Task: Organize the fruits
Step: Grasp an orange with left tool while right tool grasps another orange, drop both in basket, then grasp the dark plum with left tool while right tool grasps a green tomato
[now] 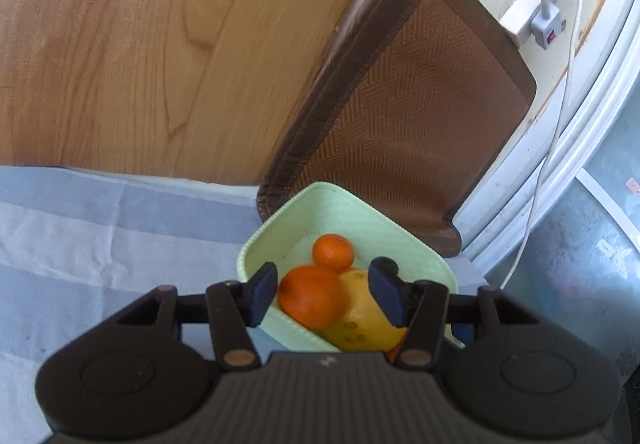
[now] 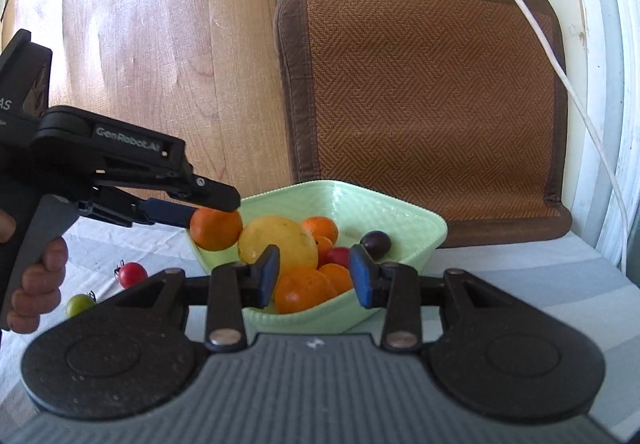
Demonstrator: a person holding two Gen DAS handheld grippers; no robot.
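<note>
A pale green bowl (image 2: 404, 216) sits on the striped cloth and holds a yellow mango (image 2: 280, 240), several oranges (image 2: 304, 290), a red tomato (image 2: 338, 256) and a dark plum (image 2: 376, 244). My left gripper (image 2: 218, 210) holds an orange (image 2: 216, 230) over the bowl's left rim; in the left wrist view that orange (image 1: 312, 296) sits between the open-looking pads (image 1: 264, 294), above the bowl (image 1: 360, 212). My right gripper (image 2: 314, 280) is open and empty, just in front of the bowl.
A red tomato (image 2: 132, 274) and a green tomato (image 2: 78, 304) lie on the cloth left of the bowl. A brown woven mat (image 2: 428, 104) leans against the wall behind it. A white cable (image 2: 560, 72) and socket hang at the right.
</note>
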